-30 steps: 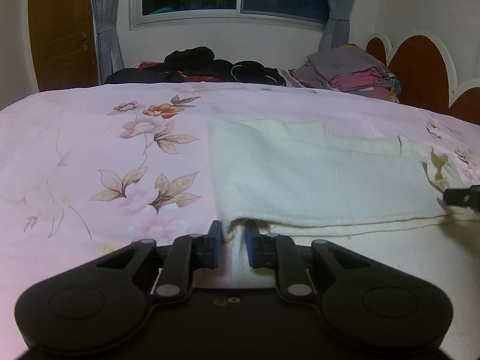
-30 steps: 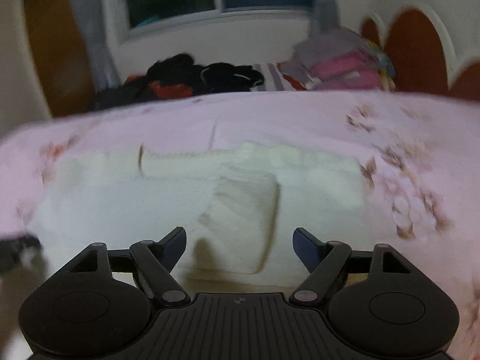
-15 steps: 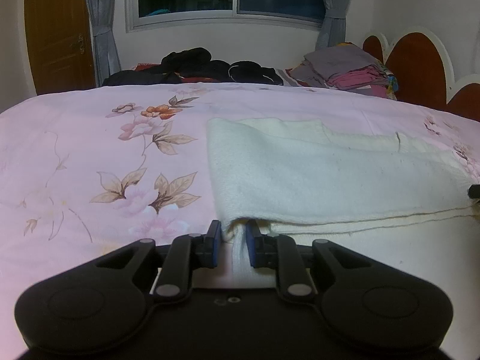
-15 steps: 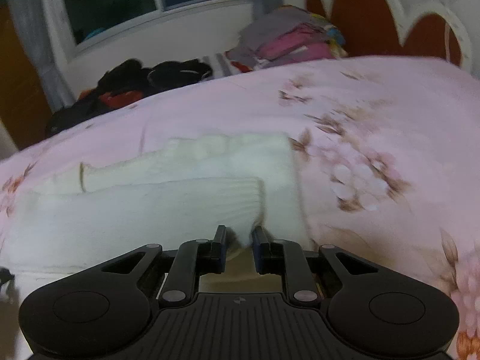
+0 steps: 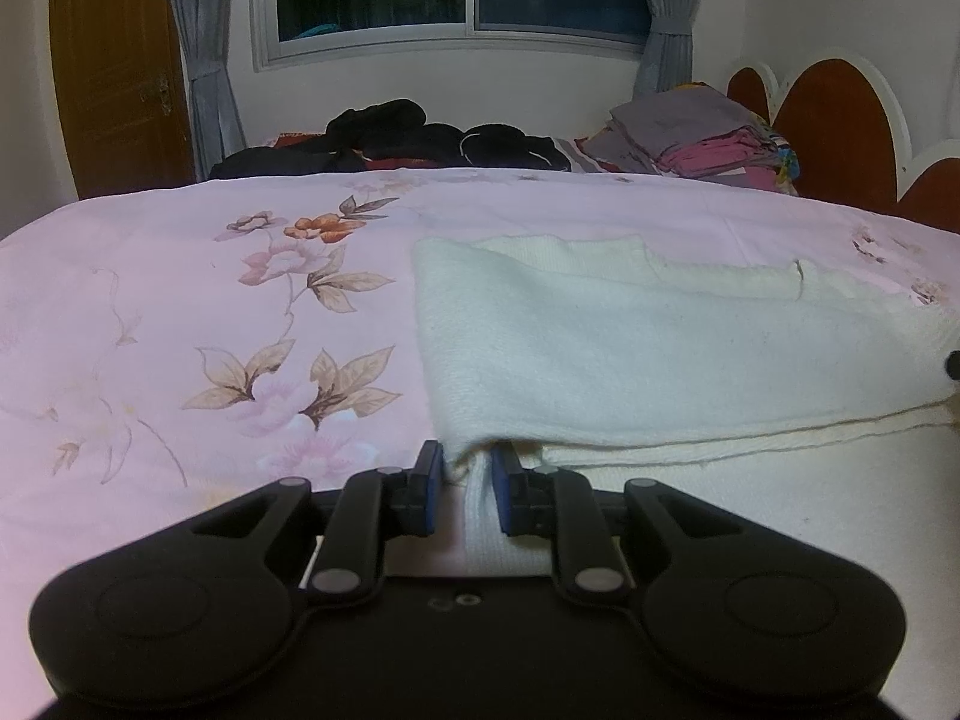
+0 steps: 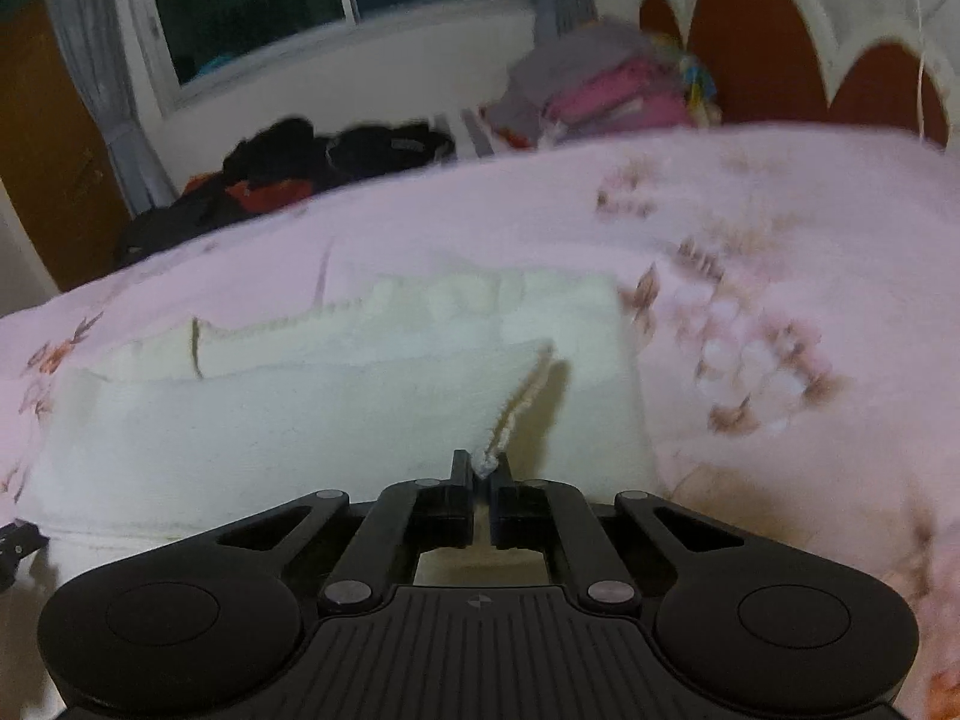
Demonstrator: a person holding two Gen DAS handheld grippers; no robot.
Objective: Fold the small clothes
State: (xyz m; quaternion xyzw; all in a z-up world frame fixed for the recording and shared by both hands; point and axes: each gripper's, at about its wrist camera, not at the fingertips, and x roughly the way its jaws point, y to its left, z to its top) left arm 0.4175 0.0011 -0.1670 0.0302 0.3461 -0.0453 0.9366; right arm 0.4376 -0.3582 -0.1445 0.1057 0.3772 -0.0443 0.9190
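Observation:
A cream knitted garment (image 5: pixel 660 348) lies partly folded on the pink floral bedspread (image 5: pixel 180 300). My left gripper (image 5: pixel 469 468) is shut on its near left corner, with cloth bunched between the blue pads. In the right wrist view the same garment (image 6: pixel 270 420) spreads to the left. My right gripper (image 6: pixel 482 471) is shut on the garment's ribbed edge at the right end and holds it lifted a little off the layer below. A dark bit of the right gripper shows at the right edge of the left wrist view (image 5: pixel 953 365).
A heap of dark clothes (image 5: pixel 420 138) lies at the far side of the bed. A stack of folded grey and pink clothes (image 5: pixel 702 138) sits at the far right by the red and white headboard (image 5: pixel 840 132). A window and a brown door are behind.
My right gripper went from open above the garment to shut on its ribbed right edge, and has lifted that edge. My left gripper has stayed shut on the left corner.

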